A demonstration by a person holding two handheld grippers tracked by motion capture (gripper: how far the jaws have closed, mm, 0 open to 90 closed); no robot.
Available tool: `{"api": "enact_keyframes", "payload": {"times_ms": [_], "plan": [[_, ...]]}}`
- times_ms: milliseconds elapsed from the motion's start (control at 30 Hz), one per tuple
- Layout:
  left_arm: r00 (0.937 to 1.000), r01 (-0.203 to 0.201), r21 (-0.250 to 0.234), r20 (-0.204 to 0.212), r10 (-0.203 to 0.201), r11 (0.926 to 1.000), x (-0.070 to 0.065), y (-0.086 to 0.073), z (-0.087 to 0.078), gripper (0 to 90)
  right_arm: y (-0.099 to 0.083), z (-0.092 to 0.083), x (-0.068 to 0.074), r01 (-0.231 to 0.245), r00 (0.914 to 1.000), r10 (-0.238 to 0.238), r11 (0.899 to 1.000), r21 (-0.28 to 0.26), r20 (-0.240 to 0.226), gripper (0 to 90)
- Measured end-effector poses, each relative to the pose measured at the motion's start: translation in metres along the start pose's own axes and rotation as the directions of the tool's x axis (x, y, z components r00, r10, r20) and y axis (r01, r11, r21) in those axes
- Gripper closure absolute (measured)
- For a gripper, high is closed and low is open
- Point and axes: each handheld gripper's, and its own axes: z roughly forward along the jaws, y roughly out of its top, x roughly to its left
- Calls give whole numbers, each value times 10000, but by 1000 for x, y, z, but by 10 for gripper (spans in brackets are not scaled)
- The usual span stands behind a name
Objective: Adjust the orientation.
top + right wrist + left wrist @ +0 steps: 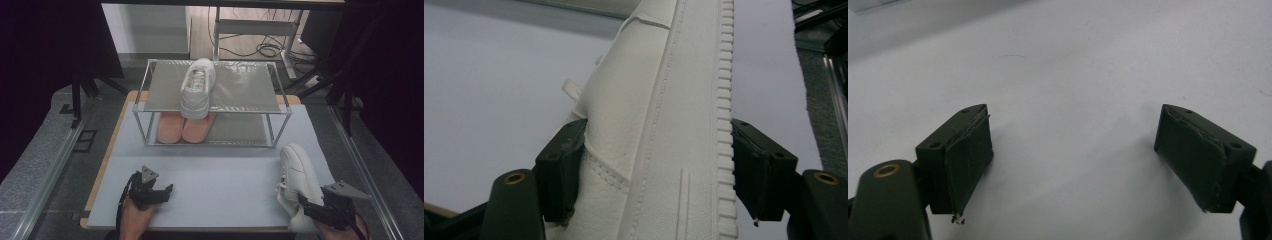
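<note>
A white sneaker (299, 172) lies at the right front of the grey table (220, 180), tilted on its side with its toe pointing away. My right gripper (306, 204) holds its near end. In the right gripper view the right gripper (659, 150) has one pad pressed on the leather upper and the other on the ribbed sole of the sneaker (664, 100). My left gripper (167, 189) rests low at the left front. In the left gripper view its jaws (1073, 145) stand wide apart over bare table with nothing between them.
A two-level metal rack (145, 107) stands at the back middle. A second white sneaker (197, 87) sits on its top shelf and a pair of pink shoes (184, 127) on the lower one. Metal rails run along both sides of the table.
</note>
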Motion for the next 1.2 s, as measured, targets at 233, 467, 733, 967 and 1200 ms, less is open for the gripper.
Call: {"api": "enact_keyframes", "payload": {"times_ms": [233, 467, 733, 967, 1200], "plan": [[10000, 0, -1, -1, 0, 10000, 0, 0, 0, 152, 4, -1, 17, 414, 9978, -413, 9991, 16, -520, 323], [10000, 3, 1, 3, -3, 10000, 0, 0, 0, 153, 11, 11, 38, 858, 9922, -859, 9963, -54, -899, 342], [10000, 0, 5, 4, 0, 10000, 0, 0, 0, 153, 24, 26, 66, 1172, 9808, -1188, 9929, -199, -1549, 348], [10000, 4, 10, 8, -4, 10000, 0, 0, 0, 153, 41, 44, 92, 1469, 9629, -1547, 9878, -512, -2212, 351], [10000, -1, 2, 10, 1, 10000, 0, 0, 0, 153, 57, 64, 118, 1797, 9281, -1962, 9804, -809, -3164, 350]]}}
